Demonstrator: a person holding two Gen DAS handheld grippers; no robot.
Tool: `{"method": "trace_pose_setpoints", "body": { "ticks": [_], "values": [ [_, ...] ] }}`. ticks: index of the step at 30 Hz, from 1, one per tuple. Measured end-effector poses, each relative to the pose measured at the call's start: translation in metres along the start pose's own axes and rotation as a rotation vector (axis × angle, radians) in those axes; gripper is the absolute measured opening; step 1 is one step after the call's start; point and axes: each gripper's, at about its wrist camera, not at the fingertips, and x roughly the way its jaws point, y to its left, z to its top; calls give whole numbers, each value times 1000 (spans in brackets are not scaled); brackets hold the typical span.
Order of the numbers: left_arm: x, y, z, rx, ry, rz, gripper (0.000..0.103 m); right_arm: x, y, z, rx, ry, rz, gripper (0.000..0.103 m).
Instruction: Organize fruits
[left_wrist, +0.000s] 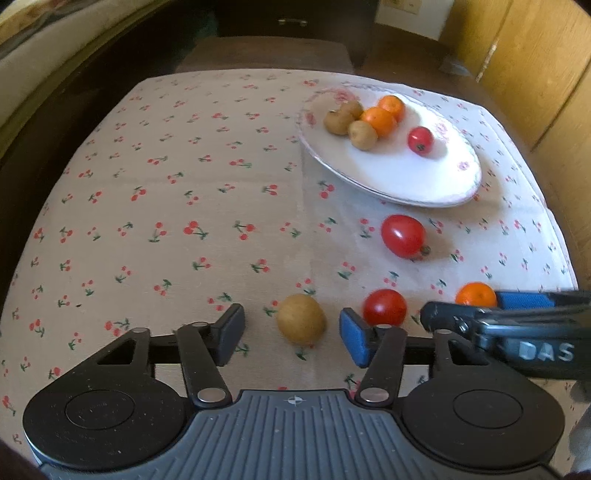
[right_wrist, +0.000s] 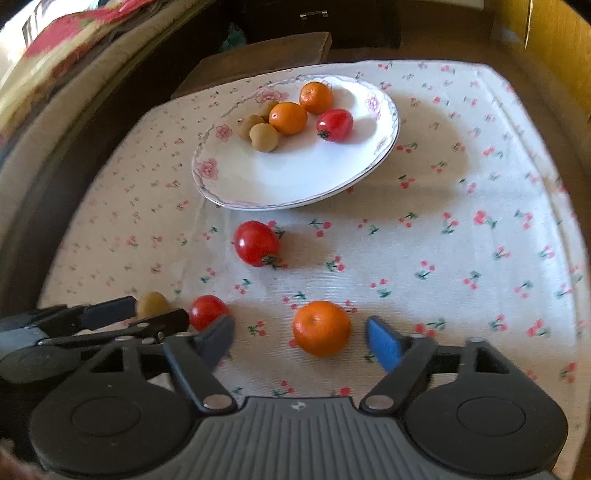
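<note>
Both tools hang over the cherry-print tablecloth on the tabletop, each with its jaws apart and nothing gripped. The left tool straddles a brown kiwi-like fruit, with clear gaps on both sides; the right tool straddles a loose mandarin the same way. Two tomatoes also lie off the plate: a small one just beside the left tool's blue pad, and a larger one between it and the flowered plate, which already holds three brown fruits, two mandarins and a tomato. The tools work close together, so closing or lifting at once could knock one against the other, and the left tool's blue pad could nudge the small tomato and send it rolling. Round fruit may also squirt out of a pinch that lands off-centre, and the tomatoes would bruise under a hard squeeze. The only legible writing is "DAS" on the right tool's arm, seen from the left wrist.
</note>
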Motion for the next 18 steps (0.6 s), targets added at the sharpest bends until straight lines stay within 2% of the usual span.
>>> {"method": "trace_pose_setpoints", "body": {
  "ticks": [2,5,7,9,12,16,18],
  "values": [
    [-1,-8,-4,26,-14,-5,61,-1,5,-2,-48,-8,-53,47],
    [-2,-16,-6,49,-18,0,59,-2,6,-4,-84,-16,-77,39],
    [-1,-14,-5,35,-17,0,51,-4,3,-5,-85,-18,-71,35],
    [-2,-8,-2,3,-16,-11,42,-5,-1,-5,-78,-20,-68,34],
    [-2,-3,0,-18,-10,-15,37,-6,-1,-4,-81,-27,-81,34],
    [-3,3,2,-48,4,-32,37,-7,2,-5,-96,-26,-74,34],
    [-5,6,2,-61,5,-44,40,-7,2,-5,-97,-21,-73,34]
  ]
}}
